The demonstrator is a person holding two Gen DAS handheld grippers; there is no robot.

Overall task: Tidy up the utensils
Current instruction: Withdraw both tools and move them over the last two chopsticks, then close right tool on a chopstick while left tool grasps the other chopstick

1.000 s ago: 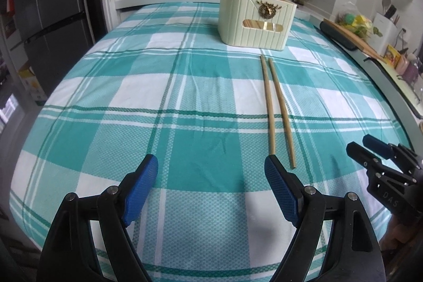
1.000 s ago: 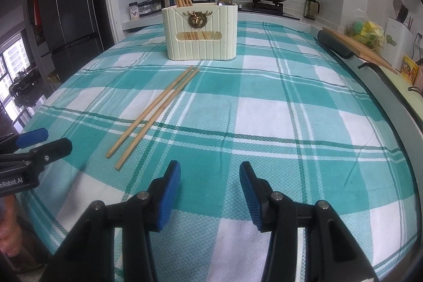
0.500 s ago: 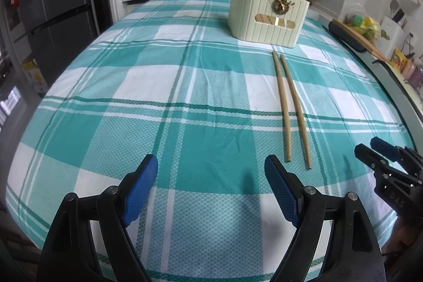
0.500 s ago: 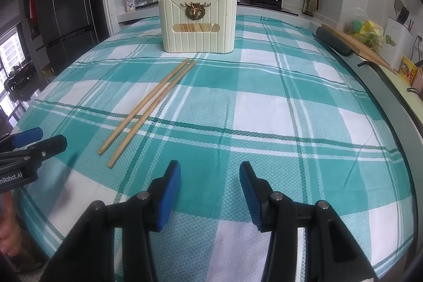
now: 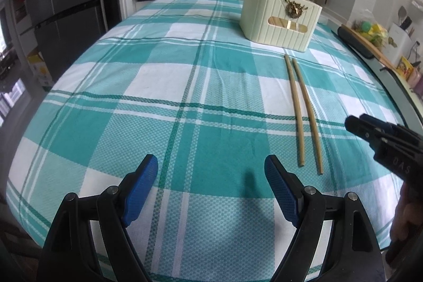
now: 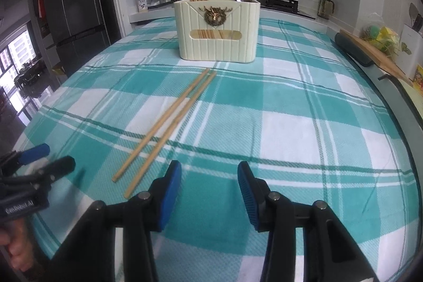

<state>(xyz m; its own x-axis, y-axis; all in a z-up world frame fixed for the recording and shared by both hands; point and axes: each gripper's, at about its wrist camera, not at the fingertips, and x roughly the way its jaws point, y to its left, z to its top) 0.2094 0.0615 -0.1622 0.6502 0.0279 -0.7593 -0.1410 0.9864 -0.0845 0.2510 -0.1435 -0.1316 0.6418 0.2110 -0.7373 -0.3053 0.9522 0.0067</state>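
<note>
A: Left gripper (image 5: 211, 177) status?
B: Jaws spread wide, nothing between them, above the checked tablecloth (image 5: 164, 81) on the table.
A: Chopsticks (image 5: 304, 112)?
B: Two, lying side by side on the cloth, just right of the left gripper, in front of the cream utensil holder (image 6: 217, 31).
A: Right gripper (image 6: 208, 185)?
B: Jaws closing, empty; near chopstick ends lie just left of it.

The left gripper (image 5: 211, 192) hangs tilted downward with its blue-padded jaws spread wide and nothing between them. The right gripper (image 6: 208, 192) is tilted downward too, its jaws narrower and closing on nothing. Each gripper is held low, side by side, with a hand (image 6: 13, 250) gripping the left one's handle.
</note>
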